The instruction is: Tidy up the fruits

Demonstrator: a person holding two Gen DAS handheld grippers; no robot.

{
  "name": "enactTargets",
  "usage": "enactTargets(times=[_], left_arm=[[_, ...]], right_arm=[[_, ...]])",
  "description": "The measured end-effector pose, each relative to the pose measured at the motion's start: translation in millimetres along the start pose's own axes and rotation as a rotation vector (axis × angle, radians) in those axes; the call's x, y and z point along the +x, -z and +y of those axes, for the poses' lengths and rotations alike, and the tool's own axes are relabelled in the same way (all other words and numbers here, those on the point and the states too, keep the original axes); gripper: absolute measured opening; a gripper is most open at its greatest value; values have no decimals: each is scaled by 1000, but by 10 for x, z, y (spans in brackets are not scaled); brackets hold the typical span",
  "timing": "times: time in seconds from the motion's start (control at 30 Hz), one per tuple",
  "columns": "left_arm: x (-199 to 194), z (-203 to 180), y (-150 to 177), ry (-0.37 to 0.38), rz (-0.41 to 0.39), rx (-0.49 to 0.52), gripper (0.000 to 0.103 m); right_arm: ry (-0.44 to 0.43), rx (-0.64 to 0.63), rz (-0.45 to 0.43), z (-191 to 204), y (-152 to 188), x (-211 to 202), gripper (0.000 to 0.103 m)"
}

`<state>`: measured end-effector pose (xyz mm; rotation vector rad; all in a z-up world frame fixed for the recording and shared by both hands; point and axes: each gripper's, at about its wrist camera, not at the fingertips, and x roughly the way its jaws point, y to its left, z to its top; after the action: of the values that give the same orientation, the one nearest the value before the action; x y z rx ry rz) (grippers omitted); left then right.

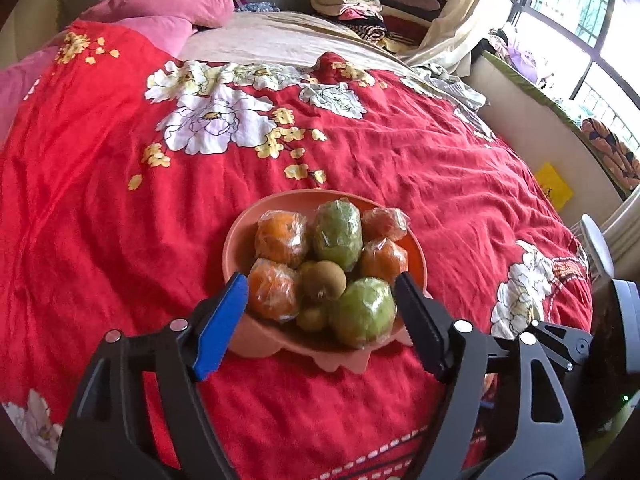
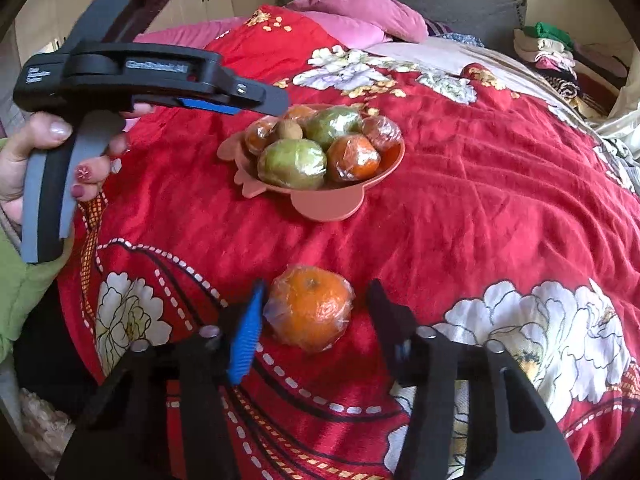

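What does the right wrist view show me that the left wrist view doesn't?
Right wrist only: a plastic-wrapped orange lying loose on the red floral bedspread, between the right claw's fingers with gaps either side; also the hand holding the left claw from the side.

Left wrist only: the left claw open and empty, its fingers straddling the near rim, and the window.

Both: the pink plastic bowl of wrapped oranges, green fruits and kiwis, and pink pillows.

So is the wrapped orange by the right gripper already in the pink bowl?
No, the wrapped orange lies on the red bedspread, apart from the pink bowl.
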<state>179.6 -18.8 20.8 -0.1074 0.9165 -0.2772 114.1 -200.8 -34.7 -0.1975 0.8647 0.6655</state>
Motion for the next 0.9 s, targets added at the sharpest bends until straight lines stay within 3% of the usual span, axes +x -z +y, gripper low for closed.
enactTargets(times=[0.03,0.2,0.43,0.67,0.9], left_arm=[[-23,7,19,-2,-2,-2,70],[-96,30,98,-8,-6,-3,72],[-190,114,210,-22,-15,-24,79],[-297,236,365,-52,-16,-42,87],[-351,307,468,-86,-22,-43,93]], right_arm=[[-3,-5,4,10,5,9,41],[-11,-3,-4,35,-18,-37,39],[13,8,-122,-61,-410,-202,39],[12,-17,-138,-88,-894,105,39],[14,-18,-105,-82,-1074,425,39]])
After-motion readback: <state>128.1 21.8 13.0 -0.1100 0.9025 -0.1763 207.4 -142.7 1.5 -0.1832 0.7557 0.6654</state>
